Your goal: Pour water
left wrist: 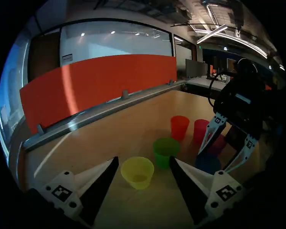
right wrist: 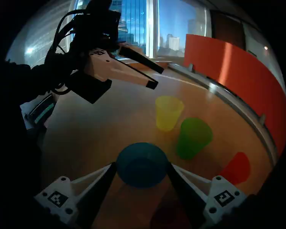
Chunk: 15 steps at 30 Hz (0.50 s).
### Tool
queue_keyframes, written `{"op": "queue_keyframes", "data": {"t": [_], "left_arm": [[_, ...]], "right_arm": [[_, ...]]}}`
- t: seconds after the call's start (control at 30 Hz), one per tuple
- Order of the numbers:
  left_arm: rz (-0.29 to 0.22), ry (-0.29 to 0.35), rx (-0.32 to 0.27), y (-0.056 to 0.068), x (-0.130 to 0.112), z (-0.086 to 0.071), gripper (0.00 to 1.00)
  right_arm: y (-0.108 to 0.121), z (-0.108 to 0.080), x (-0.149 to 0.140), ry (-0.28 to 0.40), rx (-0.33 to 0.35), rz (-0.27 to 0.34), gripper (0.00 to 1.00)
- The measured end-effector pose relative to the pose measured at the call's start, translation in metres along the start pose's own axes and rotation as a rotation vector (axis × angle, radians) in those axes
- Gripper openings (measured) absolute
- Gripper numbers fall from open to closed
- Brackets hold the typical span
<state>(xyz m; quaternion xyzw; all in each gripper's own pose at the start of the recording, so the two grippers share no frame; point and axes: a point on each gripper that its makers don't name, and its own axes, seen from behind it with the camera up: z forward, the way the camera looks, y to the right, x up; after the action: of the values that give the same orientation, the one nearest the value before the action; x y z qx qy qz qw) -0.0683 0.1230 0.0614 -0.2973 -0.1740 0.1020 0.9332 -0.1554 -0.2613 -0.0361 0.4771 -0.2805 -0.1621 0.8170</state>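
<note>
Several plastic cups stand on a wooden table [left wrist: 116, 129]. A yellow cup [left wrist: 137, 172] sits between the fingers of my left gripper [left wrist: 143, 166], which is open; neither finger presses on it. Behind it stand a green cup [left wrist: 166, 150], an orange-red cup [left wrist: 179, 127] and a red cup [left wrist: 200, 129]. My right gripper [right wrist: 141, 168] is open around a blue cup [right wrist: 142, 165], whose rim nearly fills the gap. The right gripper view also shows the yellow cup [right wrist: 168, 112], the green cup [right wrist: 192, 137], the left gripper [right wrist: 157, 77] held above the table, and an orange-red cup [right wrist: 236, 168].
An orange partition [left wrist: 97, 82] on a metal rail [left wrist: 105, 108] closes the table's far side. A purple cup [left wrist: 218, 145] stands by the right gripper [left wrist: 213, 162]. A small device [right wrist: 40, 110] lies at the table's left edge in the right gripper view. Bare tabletop [right wrist: 97, 126] lies left of the cups.
</note>
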Motion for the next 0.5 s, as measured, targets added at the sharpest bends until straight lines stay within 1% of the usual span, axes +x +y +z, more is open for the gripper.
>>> {"op": "queue_keyframes", "data": {"t": [0.33,0.5], "left_arm": [[0.004,0.002,-0.005,0.002,0.001,-0.001,0.99],[0.008,0.002,-0.006,0.003,0.000,-0.002,0.98]], "right_arm": [[0.002,0.012,-0.005,-0.016,-0.011,-0.015,1.00],[0.003,0.016,-0.006,-0.014,-0.018,-0.028,0.92]]}}
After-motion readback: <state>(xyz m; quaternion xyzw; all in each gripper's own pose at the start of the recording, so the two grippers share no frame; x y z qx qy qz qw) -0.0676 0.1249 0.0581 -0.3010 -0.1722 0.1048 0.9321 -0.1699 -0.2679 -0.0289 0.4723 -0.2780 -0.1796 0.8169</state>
